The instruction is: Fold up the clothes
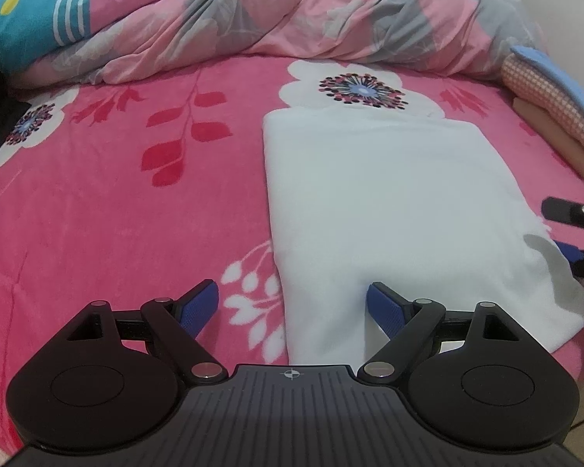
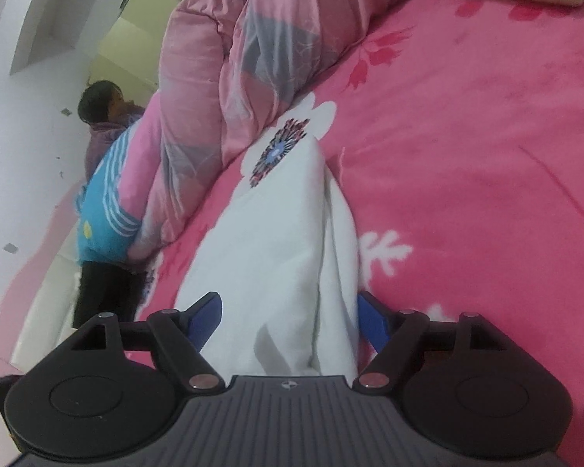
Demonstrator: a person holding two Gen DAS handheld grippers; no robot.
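Observation:
A white cloth [image 1: 385, 210], folded into a long rectangle, lies flat on the pink flowered blanket [image 1: 136, 214]. My left gripper [image 1: 292, 305] is open at the cloth's near end: its right finger is over the cloth and its left finger over the blanket. My right gripper [image 1: 564, 233] shows at the cloth's right edge. In the right wrist view the white cloth [image 2: 284, 241] runs away from the camera, rumpled at its near end. That end lies between the wide-apart fingers of my right gripper [image 2: 288, 315], which is open.
A crumpled pink and grey quilt [image 1: 292, 11] and a teal pillow [image 1: 27, 19] fill the far side of the bed. A stack of folded clothes [image 1: 553, 109] lies at the right. A person [image 2: 101, 124] is beyond the bed by the white wall.

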